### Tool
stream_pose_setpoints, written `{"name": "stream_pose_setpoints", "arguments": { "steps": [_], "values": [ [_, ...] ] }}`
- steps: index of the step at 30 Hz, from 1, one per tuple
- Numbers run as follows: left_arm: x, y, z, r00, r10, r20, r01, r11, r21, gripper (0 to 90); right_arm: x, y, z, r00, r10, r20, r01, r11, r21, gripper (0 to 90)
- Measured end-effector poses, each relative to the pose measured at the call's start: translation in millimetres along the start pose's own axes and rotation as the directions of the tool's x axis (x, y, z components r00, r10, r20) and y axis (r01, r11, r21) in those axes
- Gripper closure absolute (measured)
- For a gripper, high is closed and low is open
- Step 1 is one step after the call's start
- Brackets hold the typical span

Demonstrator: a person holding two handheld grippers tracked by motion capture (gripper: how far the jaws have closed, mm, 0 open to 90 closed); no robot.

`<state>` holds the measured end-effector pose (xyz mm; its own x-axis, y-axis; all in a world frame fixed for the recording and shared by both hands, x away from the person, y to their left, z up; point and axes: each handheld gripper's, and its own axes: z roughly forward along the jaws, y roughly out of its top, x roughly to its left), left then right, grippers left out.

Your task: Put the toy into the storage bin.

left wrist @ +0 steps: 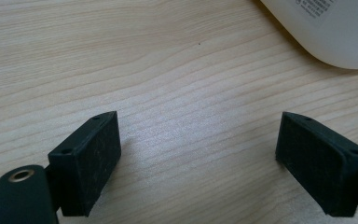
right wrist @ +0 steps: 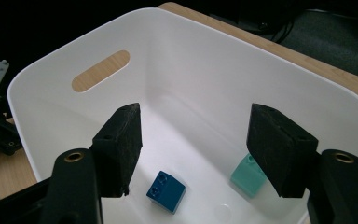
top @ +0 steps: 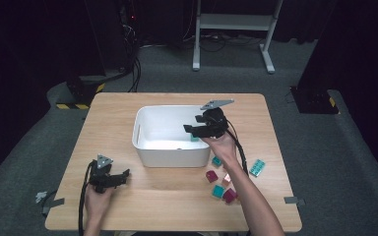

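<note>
While the right gripper [right wrist: 193,149] hangs over the white bin [right wrist: 214,60], jaws apart and empty, a blue brick [right wrist: 166,191] and a teal brick [right wrist: 247,177] lie inside it.

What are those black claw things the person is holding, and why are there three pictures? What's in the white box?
Those are grippers: hand-held tongs with two black jaws. The person holds one in each hand. The big picture looks down from above the wooden table. The other two come from little cameras riding on each gripper, looking along its jaws.

The left gripper rests low over bare table, jaws open, holding nothing. The right gripper hangs over the white bin, jaws apart with nothing between them.

Its camera shows two toy bricks lying on the bin's floor: a dark blue brick and a light teal brick. More bricks, dark red and teal, wait on the table beside the bin.
</note>
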<state>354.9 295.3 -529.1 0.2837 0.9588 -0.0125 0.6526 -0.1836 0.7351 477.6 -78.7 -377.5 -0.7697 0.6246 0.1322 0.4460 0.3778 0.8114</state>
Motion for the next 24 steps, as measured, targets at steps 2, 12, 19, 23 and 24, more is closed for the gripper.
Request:
{"name": "stream_pose_setpoints", "arguments": {
  "steps": [2, 12, 19, 23, 24],
  "values": [
    [0.0, 0.0, 0.0, 1.0000, -0.001, -0.001, 0.001, 1.0000, 0.000, 13.9, -0.7, -1.6, -5.1, 1.0000, -0.005, -0.002, 0.005, 1.000, -0.015, 34.9],
    [0.0, 0.0, 0.0, 1.0000, 0.000, 0.000, 0.000, 1.0000, 0.000, 13.9, -9.5, -18.3, -44.0, 0.9987, 0.013, 0.048, -0.006, 0.989, -0.150, 36.5],
    [0.0, 0.0, 0.0, 1.0000, 0.000, 0.000, 0.000, 1.0000, 0.000, 13.9, -17.7, -32.3, -64.1, 0.9965, 0.040, 0.074, -0.026, 0.983, -0.183, 37.0],
    [0.0, 0.0, 0.0, 1.0000, 0.000, 0.000, 0.000, 1.0000, 0.000, 13.9, -22.5, -43.9, -76.3, 0.9944, 0.054, 0.091, -0.036, 0.982, -0.187, 38.3],
    [0.0, 0.0, 0.0, 1.0000, 0.000, 0.000, 0.000, 1.0000, 0.000, 13.9, -23.7, -47.6, -79.0, 0.9933, 0.061, 0.098, -0.042, 0.982, -0.185, 38.5]
  ]
}}
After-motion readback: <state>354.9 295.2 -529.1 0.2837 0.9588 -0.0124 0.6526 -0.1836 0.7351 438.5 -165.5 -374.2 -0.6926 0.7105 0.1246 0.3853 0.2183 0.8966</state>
